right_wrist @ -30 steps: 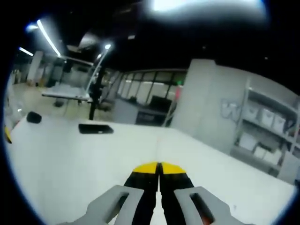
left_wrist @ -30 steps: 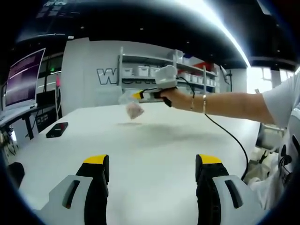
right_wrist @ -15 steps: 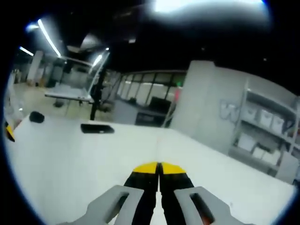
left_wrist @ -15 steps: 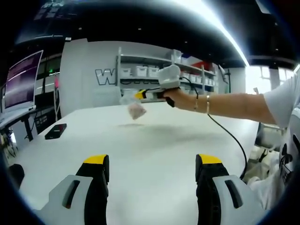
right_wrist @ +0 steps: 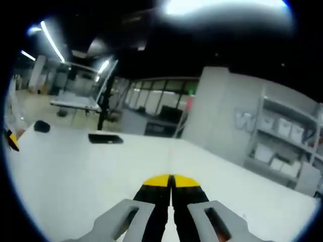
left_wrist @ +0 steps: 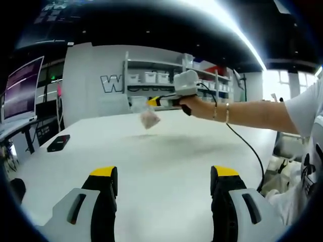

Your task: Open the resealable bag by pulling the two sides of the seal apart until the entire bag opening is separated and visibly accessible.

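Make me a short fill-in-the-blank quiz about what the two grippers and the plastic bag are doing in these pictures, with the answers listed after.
1. The right gripper holds the small clear plastic bag ____ the white table, not resting on it.
2. The left gripper has its yellow-tipped jaws ____.
3. In the right gripper view, the right gripper's own yellow-tipped jaws are ____.
4. The flat black phone lies on the ____.

Missing words: above; open; shut; table

White table [left_wrist: 166, 166] w/ black phone [left_wrist: 58, 143] lying flat near edge.
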A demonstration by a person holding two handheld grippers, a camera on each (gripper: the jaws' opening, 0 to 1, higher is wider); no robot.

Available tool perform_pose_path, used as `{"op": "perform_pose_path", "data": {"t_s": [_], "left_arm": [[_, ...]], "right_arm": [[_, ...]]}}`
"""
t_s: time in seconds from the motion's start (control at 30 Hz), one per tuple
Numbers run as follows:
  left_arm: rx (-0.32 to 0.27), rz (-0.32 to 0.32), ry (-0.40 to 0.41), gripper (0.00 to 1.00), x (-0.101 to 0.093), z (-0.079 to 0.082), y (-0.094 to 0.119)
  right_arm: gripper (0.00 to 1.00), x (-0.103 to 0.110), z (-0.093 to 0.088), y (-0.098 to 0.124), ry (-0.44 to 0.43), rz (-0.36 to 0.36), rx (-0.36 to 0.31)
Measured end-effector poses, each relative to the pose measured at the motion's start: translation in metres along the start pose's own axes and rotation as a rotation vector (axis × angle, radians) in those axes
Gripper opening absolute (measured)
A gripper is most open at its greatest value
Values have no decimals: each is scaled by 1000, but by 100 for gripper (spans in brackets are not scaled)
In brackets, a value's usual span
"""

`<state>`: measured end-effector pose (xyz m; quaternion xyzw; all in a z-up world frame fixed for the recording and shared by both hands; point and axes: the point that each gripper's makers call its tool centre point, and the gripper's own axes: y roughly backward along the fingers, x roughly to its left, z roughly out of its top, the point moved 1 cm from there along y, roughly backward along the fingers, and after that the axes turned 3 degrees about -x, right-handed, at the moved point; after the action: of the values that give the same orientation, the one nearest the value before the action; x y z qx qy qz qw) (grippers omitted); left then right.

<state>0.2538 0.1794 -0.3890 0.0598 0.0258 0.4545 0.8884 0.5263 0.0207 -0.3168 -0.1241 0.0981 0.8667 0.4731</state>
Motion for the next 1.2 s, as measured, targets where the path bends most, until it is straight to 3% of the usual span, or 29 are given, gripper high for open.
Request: {"op": "perform_pose_path", "data": {"t_s": [1.2], "left_arm": [[-2,-20,-21,75,-11,4,-1]], "right_arm": [[0,-3,-2,47,-51,-6,-44]]}}
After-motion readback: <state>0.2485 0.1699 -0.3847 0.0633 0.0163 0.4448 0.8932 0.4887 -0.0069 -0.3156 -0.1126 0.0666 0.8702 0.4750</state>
